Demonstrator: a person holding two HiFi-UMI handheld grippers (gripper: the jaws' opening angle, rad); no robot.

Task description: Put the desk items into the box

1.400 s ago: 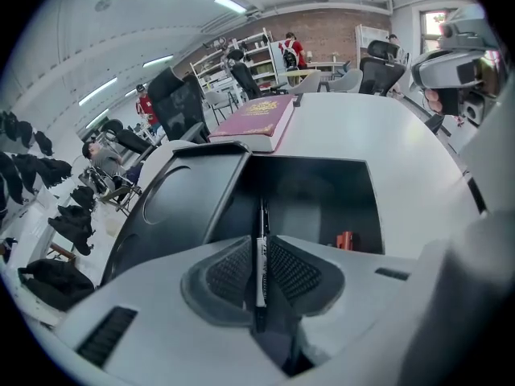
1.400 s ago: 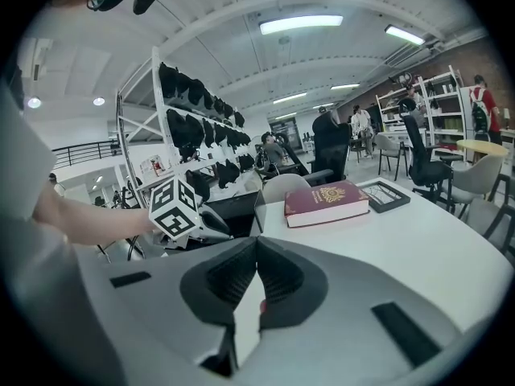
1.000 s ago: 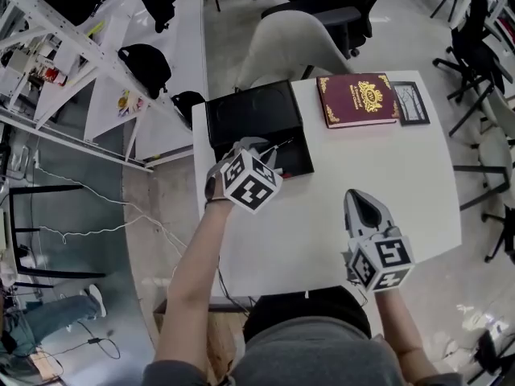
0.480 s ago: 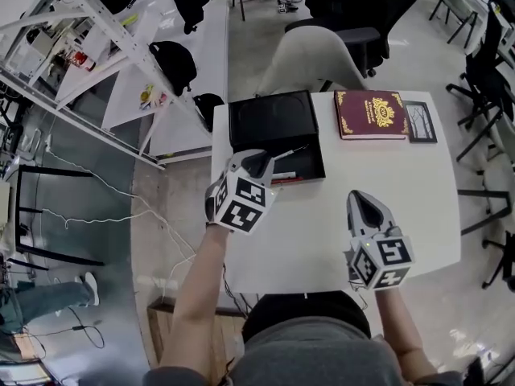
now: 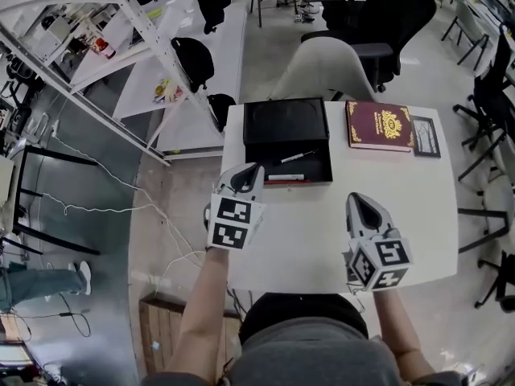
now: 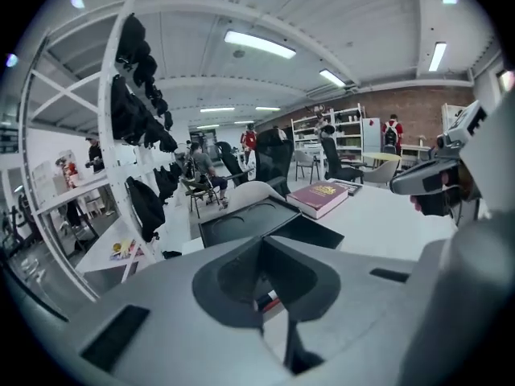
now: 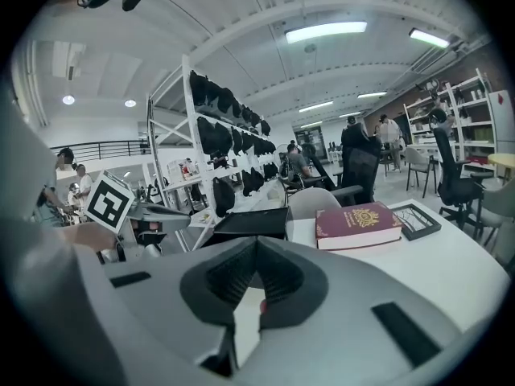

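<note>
entry: desk clearing, mid-task.

change noted: left gripper [image 5: 251, 173] was out over the box [image 5: 286, 119] a second ago; it now hangs back off the box's near-left corner, raised and rolled. its jaws have just been closing and now meet, with nothing between them. a slim pen [image 5: 294, 157] lies slantwise in the box's near tray. beside it, along the near wall, is a red-and-white marker [image 5: 286, 178] (inside the box, as far as the head view tells).

reading: the pen's delivery looks complete and the left tool is free for another item.

right gripper [image 5: 359, 199]: jaws together, holding nothing, poised over bare table at the near right.

still outside the box:
- maroon book [image 5: 380, 125] with a gilt crest, far right, just beside the box.
- small framed picture [image 5: 426, 136], just right of the book.
both probably come next, and the right tool is nearer to them.

surface: white table [image 5: 322, 232], otherwise bare. the box is black, its lid laid open on the far side.

room:
- pale chair [image 5: 322, 67] pushed up at the table's far edge.
- white shelving rack [image 5: 121, 22] to the left, carrying black bags [image 5: 195, 59].
- dark office chairs beyond.
- loose cables on the floor at the left.
</note>
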